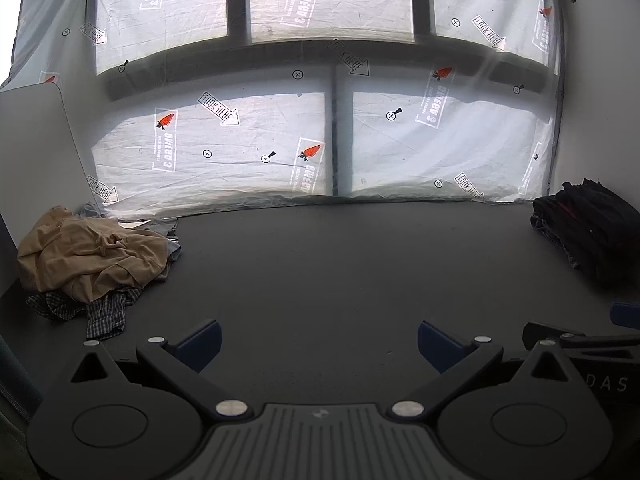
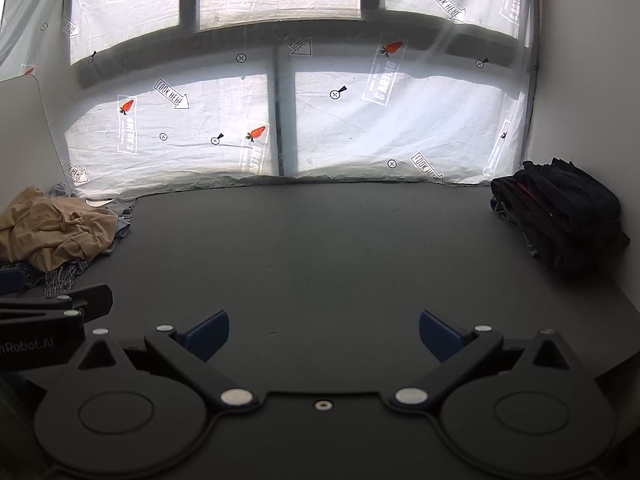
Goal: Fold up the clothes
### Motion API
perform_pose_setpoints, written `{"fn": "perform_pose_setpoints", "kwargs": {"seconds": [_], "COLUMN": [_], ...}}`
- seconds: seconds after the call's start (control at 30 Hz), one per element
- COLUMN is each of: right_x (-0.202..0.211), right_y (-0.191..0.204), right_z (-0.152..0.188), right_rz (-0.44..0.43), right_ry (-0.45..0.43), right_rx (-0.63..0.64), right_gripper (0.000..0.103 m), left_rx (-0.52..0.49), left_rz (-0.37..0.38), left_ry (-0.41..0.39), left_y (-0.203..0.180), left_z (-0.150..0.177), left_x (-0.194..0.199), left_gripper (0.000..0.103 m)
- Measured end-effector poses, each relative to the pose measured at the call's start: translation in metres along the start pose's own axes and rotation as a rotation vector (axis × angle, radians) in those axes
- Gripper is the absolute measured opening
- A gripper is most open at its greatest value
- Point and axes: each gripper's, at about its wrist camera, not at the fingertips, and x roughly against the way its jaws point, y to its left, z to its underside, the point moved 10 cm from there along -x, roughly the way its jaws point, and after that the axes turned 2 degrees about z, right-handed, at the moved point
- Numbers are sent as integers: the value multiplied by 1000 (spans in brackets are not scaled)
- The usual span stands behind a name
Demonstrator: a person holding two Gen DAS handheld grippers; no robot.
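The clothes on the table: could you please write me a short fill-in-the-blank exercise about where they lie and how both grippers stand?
1. The tan garment lies crumpled on the table's ____ side.
2. Under the tan garment's near edge shows a ____-patterned shirt.
3. The dark clothes are stacked on the dark table, on its ____ side.
4. The left gripper and right gripper both have their jaws ____.

Missing words: left; checked; right; open

crumpled tan garment (image 1: pixel 92 254) left, dark pile (image 1: pixel 588 228) right
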Motion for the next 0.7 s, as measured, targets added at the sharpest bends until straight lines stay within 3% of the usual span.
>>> {"fn": "perform_pose_setpoints", "kwargs": {"seconds": [0.53, 0.7], "right_x": [-36, -68], "right_y": [-27, -34], "right_z": [-14, -30], "right_rz": [-4, -38], "right_ry": [50, 94], "right_rx": [43, 40], "right_gripper": [102, 102], "left_rx": [70, 48], "left_rz": [19, -21], "left_ry": [83, 91], "left_y": [-32, -40], "left_z": [-2, -23], "left_x": [-43, -60], "left_gripper": [103, 103]}}
